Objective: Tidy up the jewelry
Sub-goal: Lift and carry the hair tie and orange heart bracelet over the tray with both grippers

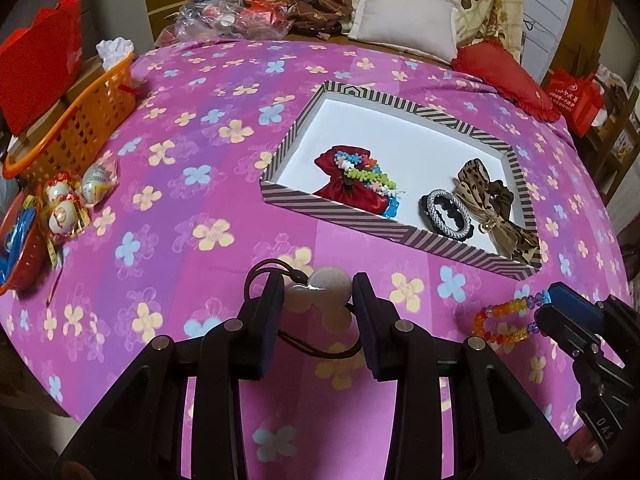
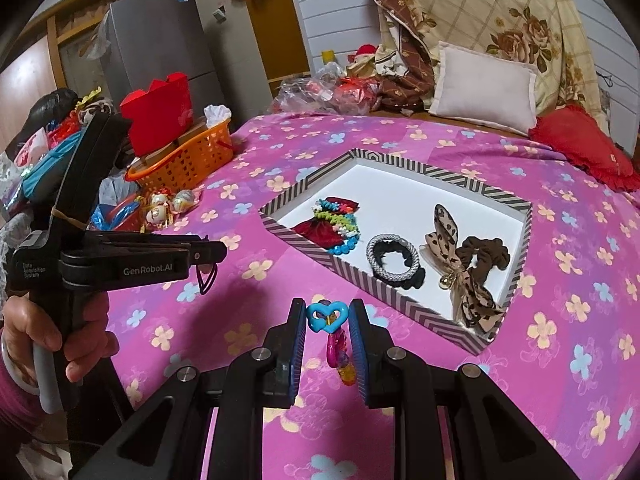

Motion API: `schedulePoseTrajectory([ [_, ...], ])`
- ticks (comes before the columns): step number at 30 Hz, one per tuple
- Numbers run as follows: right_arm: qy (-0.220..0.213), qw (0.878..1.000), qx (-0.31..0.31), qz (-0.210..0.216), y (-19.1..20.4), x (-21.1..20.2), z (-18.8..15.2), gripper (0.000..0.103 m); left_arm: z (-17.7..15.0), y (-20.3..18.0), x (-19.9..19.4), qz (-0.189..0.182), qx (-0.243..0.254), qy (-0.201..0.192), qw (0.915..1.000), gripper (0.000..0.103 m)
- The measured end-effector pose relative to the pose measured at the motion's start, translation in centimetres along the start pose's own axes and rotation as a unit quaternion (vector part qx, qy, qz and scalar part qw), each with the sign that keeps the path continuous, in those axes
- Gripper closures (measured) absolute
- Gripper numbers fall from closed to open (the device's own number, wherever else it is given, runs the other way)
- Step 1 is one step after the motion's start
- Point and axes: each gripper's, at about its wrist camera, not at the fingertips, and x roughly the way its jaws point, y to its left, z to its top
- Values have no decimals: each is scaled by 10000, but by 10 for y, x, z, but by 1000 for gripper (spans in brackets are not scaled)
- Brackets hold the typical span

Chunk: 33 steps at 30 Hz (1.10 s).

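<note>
A striped tray (image 1: 280, 196) (image 2: 400, 300) with a white floor lies on the pink flowered bedspread. It holds a red bow with coloured bead bands (image 1: 352, 178) (image 2: 336, 222), a silver and black ring band (image 1: 444, 208) (image 2: 394, 256) and a leopard bow with a brown scrunchie (image 1: 492, 200) (image 2: 464, 268). My left gripper (image 1: 318, 294) (image 2: 206, 258) is shut on a white bobble hair tie (image 1: 320, 294), held above the bedspread in front of the tray. My right gripper (image 2: 326, 314) (image 1: 546, 304) is shut on a bead bracelet with a blue heart (image 2: 326, 314) (image 1: 500, 320).
An orange basket (image 1: 92, 116) (image 2: 192, 160) sits at the bed's left edge beside a red bag (image 1: 36, 72), wrapped eggs (image 1: 64, 208) and a red bowl (image 1: 20, 256). Pillows (image 1: 404, 28) and a red cushion (image 1: 504, 76) lie behind the tray.
</note>
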Motion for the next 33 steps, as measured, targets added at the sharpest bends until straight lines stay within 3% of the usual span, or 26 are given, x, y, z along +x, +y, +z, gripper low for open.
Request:
schedulePoseTrajectory([
  [33, 15, 9995, 138, -277, -47, 29, 45, 82, 56, -27, 36, 152, 178, 35, 9997, 69],
])
